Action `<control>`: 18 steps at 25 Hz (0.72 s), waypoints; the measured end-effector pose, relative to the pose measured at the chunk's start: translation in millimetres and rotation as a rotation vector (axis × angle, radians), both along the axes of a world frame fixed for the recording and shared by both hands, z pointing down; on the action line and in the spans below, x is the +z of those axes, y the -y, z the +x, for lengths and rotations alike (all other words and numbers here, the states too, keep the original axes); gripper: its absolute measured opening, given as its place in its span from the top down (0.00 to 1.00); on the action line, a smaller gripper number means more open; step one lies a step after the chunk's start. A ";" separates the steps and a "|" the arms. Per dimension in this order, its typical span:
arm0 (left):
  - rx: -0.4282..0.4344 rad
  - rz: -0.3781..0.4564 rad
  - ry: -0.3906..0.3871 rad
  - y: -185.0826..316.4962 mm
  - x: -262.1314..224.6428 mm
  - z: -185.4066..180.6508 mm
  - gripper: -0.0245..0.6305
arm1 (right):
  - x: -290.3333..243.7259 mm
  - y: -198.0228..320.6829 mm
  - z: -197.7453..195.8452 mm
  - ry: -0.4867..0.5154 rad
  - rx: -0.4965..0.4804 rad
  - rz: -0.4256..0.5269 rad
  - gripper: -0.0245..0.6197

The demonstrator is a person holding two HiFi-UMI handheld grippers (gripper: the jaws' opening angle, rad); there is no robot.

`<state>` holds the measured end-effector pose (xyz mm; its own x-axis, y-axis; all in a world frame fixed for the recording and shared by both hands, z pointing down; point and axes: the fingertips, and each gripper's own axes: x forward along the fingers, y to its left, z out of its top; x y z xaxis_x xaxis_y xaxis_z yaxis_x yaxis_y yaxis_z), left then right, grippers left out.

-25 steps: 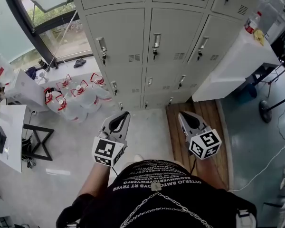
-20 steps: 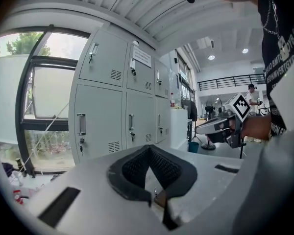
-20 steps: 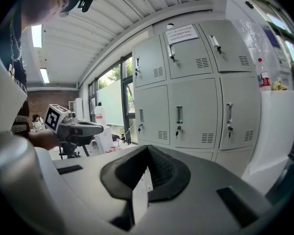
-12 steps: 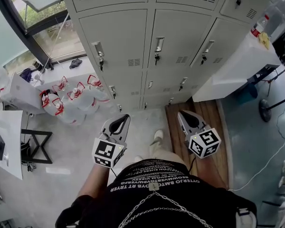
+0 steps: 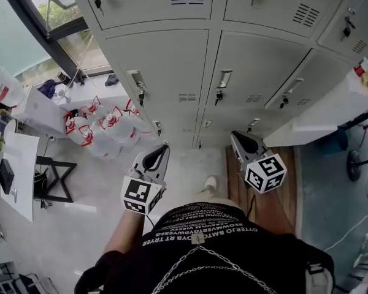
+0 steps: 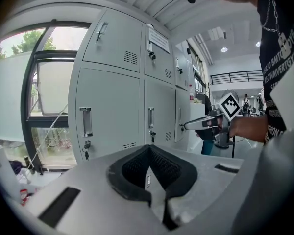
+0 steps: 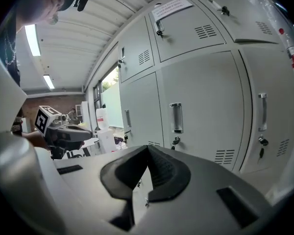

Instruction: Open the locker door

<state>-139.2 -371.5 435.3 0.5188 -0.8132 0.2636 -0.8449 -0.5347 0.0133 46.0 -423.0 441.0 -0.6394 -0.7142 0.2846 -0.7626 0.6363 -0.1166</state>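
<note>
**A:** Where do the tongs stand against the locker bank (image 5: 199, 112)?

**B:** Both are out in front of it, well apart from it, and touch no door. The left tongs (image 5: 162, 146) point toward the foot of the bank, below the left-column door (image 5: 162, 63) of the middle row. The right tongs (image 5: 235, 136) point toward the foot below the middle-column door (image 5: 260, 60) beside it.

**A:** And the tongs themselves?

**B:** The left gripper view shows the left pair pressed together at the tips with nothing between them. The right gripper view shows the same for the right pair.

**A:** Are the doors shut?

**B:** Every door of the bank in view sits flush and closed. Each of those two doors has a recessed handle (image 5: 225, 78) near its edge, and a key (image 5: 218, 95) hangs in the lock just under it. In both gripper views the handles show above the tips, far off.

**A:** Anything else near the bank?

**B:** Water jugs (image 5: 104, 124) with red-and-white labels stand on the floor just beside its left end. A wooden platform (image 5: 276, 185) lies at its foot on the right, beneath the right tongs.
</note>
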 end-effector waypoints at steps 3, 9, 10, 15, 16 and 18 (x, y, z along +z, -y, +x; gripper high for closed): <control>-0.024 0.001 -0.006 22.3 -3.7 6.5 0.96 | -4.6 32.8 -0.9 0.004 -0.026 0.010 0.97; -0.090 -0.016 0.007 55.2 -0.9 12.4 0.96 | -11.6 91.7 -6.1 0.012 -0.095 0.029 0.89; -0.105 -0.015 0.010 59.2 -1.6 11.7 0.96 | -12.6 100.1 -7.3 0.012 -0.104 0.030 0.87; -0.192 -0.013 0.017 68.4 -4.2 4.6 0.96 | -12.2 134.2 -19.4 0.010 -0.168 0.027 0.79; -0.210 -0.015 0.020 67.6 -3.8 2.1 0.96 | -12.1 139.9 -23.0 0.012 -0.179 0.027 0.78; -0.247 -0.021 0.024 65.6 -1.8 -3.1 0.96 | -12.9 150.7 -29.0 0.017 -0.195 0.027 0.76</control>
<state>-142.3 -437.1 433.4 0.2984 -0.9086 0.2921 -0.9501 -0.3118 0.0006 17.1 -573.7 428.1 -0.7708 -0.5839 0.2546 -0.6229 0.7746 -0.1093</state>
